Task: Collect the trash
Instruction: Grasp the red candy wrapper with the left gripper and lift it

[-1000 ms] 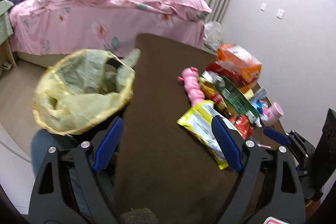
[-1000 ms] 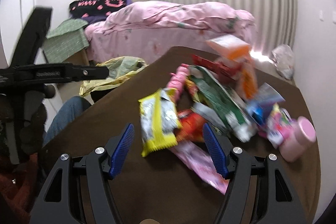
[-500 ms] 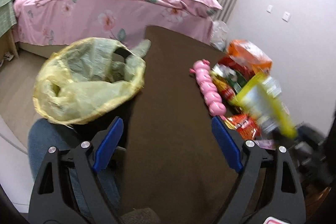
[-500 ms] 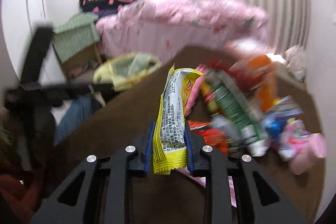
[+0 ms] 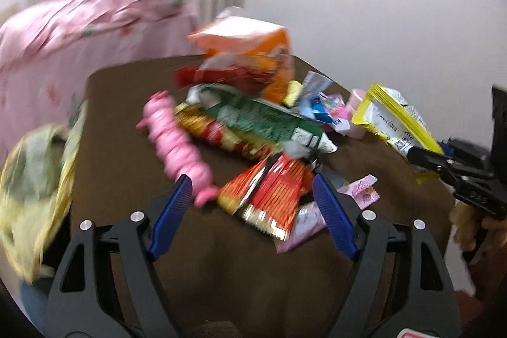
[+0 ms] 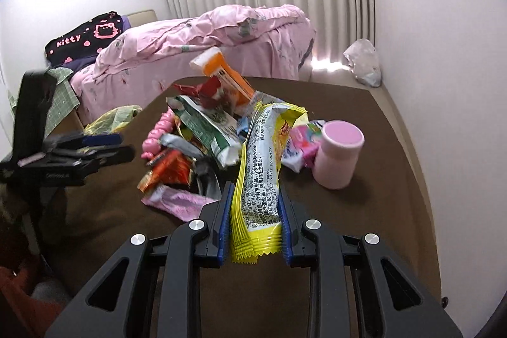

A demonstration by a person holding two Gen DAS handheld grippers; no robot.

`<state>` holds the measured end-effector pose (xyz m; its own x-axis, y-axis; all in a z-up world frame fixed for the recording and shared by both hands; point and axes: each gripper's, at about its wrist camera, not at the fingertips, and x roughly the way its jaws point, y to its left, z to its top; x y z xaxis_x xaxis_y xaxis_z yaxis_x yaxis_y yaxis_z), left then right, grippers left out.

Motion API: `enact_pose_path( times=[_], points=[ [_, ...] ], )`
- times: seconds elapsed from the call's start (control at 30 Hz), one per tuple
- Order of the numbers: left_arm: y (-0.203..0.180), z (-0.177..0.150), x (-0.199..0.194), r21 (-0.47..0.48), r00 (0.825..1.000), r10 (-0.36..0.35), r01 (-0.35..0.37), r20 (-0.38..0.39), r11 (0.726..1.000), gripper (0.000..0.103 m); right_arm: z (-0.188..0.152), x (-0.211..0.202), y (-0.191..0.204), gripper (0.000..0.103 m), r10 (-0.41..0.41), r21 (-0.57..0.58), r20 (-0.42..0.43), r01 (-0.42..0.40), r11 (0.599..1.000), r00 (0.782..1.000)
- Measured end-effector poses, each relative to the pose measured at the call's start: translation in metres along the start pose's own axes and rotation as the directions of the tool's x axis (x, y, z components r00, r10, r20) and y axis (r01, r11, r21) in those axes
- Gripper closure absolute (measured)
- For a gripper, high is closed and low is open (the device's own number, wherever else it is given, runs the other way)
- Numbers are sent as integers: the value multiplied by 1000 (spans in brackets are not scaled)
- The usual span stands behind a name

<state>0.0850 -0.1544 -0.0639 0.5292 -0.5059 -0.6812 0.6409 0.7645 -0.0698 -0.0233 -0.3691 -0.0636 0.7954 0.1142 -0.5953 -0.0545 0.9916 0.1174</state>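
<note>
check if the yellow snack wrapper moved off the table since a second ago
Yes. The yellow wrapper has gone up from the brown table into the right gripper, clear of the trash pile.

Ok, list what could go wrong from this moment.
The right gripper pinches the yellow wrapper only at its bottom end, so it may flop or slip. The yellow trash bag sags beyond the table's left edge; a drop could miss. The open left gripper may scatter the red wrapper.

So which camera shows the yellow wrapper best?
The right wrist view: the yellow wrapper sits sharp and close, clamped in the right gripper. The left wrist view shows it small and blurred at the right edge.
</note>
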Motion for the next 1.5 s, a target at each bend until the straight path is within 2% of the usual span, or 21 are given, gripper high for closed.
enact_pose_path(
  times=[0.1, 0.13, 0.2, 0.27, 0.43, 0.57, 0.73, 0.83, 0.9, 0.97, 1.07, 1.1, 1.17, 1.33, 1.5],
  points=[
    [-8, 12, 32, 100, 996, -15, 24, -85, 995, 29, -5, -1, 2, 78, 1, -21, 4, -1, 1000, 1000],
    [-7, 14, 42, 111, 993, -14, 27, -117, 993, 33, -5, 1, 2, 78, 2, -26, 5, -2, 1000, 1000],
    [-1, 15, 53, 93, 986, -24, 40, -168, 995, 37, -4, 0, 4, 78, -1, -29, 10, 1, 1000, 1000],
    [6, 12, 52, 26, 980, -69, 75, -188, 997, 41, -4, 1, 0, 78, 4, -23, 12, -3, 1000, 1000],
    [1, -1, 37, -39, 971, -147, 142, -190, 989, 41, -6, 8, -5, 78, 24, 16, -5, -24, 1000, 1000],
    [-10, -6, 31, -12, 985, -88, 88, -150, 996, 41, -8, 9, -1, 78, 33, 7, -10, -33, 999, 999],
    [-20, -6, 43, 23, 978, -71, 78, -196, 997, 40, -8, 8, 0, 78, 32, -1, -10, -32, 999, 999],
    [-8, -3, 49, -55, 968, -98, 88, -229, 995, 38, -9, 6, -1, 78, 30, 8, -3, -30, 1000, 1000],
    [-2, -4, 45, -103, 968, -105, 83, -228, 991, 40, -9, 4, -2, 78, 25, 11, 0, -25, 1000, 1000],
    [0, -7, 37, -127, 976, -70, 44, -206, 991, 53, -8, 4, -2, 78, 24, 12, 3, -24, 1000, 1000],
    [3, -10, 18, -147, 987, -66, 44, -145, 988, 71, -6, 3, 0, 78, 26, 11, 8, -26, 1000, 1000],
    [3, -10, 13, -147, 990, -50, 31, -130, 989, 73, -5, 3, 1, 78, 26, 8, 9, -26, 1000, 1000],
    [4, -11, -2, -148, 996, -9, -4, -87, 989, 74, -3, 1, 4, 78, 27, 0, 14, -27, 1000, 1000],
    [17, -13, -27, -174, 999, 27, -30, -18, 984, 75, 9, -10, 18, 78, 27, -43, 45, -25, 999, 999],
    [46, -7, -66, -222, 991, 117, -99, 67, 970, 75, 33, -23, 44, 78, 56, -105, 101, -45, 993, 993]
  ],
)
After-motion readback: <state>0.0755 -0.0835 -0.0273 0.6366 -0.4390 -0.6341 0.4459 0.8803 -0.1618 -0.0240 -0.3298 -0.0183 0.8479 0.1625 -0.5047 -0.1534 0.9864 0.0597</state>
